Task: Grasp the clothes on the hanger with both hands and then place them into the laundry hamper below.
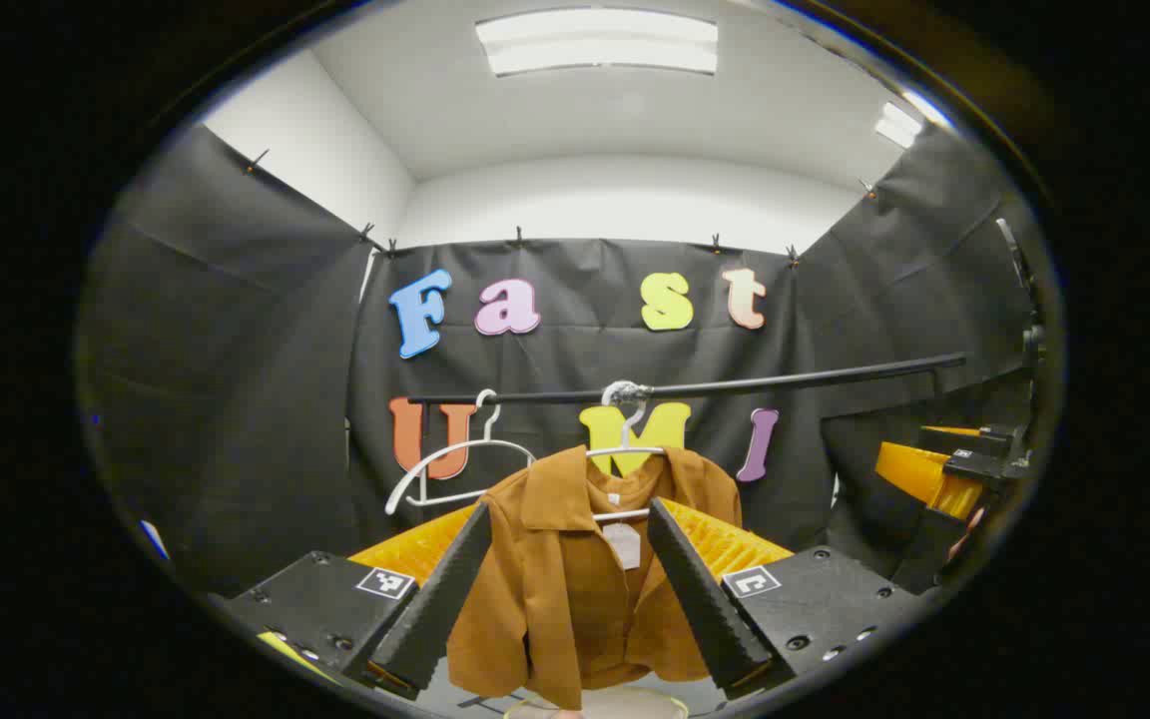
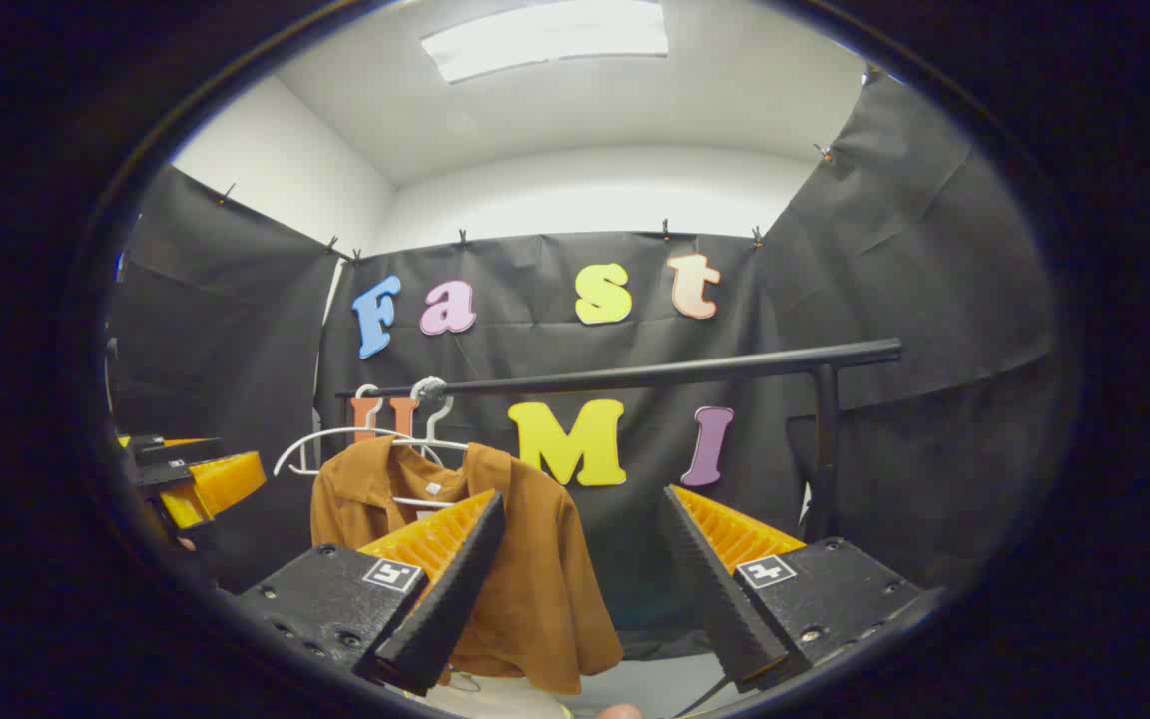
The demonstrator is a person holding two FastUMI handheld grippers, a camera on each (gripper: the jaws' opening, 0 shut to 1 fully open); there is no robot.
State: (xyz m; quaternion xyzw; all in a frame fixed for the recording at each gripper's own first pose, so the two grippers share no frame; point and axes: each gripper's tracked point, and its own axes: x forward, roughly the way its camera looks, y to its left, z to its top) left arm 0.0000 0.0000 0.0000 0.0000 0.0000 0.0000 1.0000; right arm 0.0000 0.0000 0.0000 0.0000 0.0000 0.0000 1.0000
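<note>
Two ridged, wedge-fingered hand-held grippers, left (image 1: 568,589) and right (image 2: 580,594), spread wide, empty, matte brown shirt (image 1: 575,569) draped on thin wire hanger (image 1: 625,454)

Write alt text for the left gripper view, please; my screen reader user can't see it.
A brown shirt hangs on a white hanger from a black rail, framed between the open fingers of the left gripper, which do not touch it. An empty white hanger hangs beside it, and the right gripper shows at the right edge.
</note>
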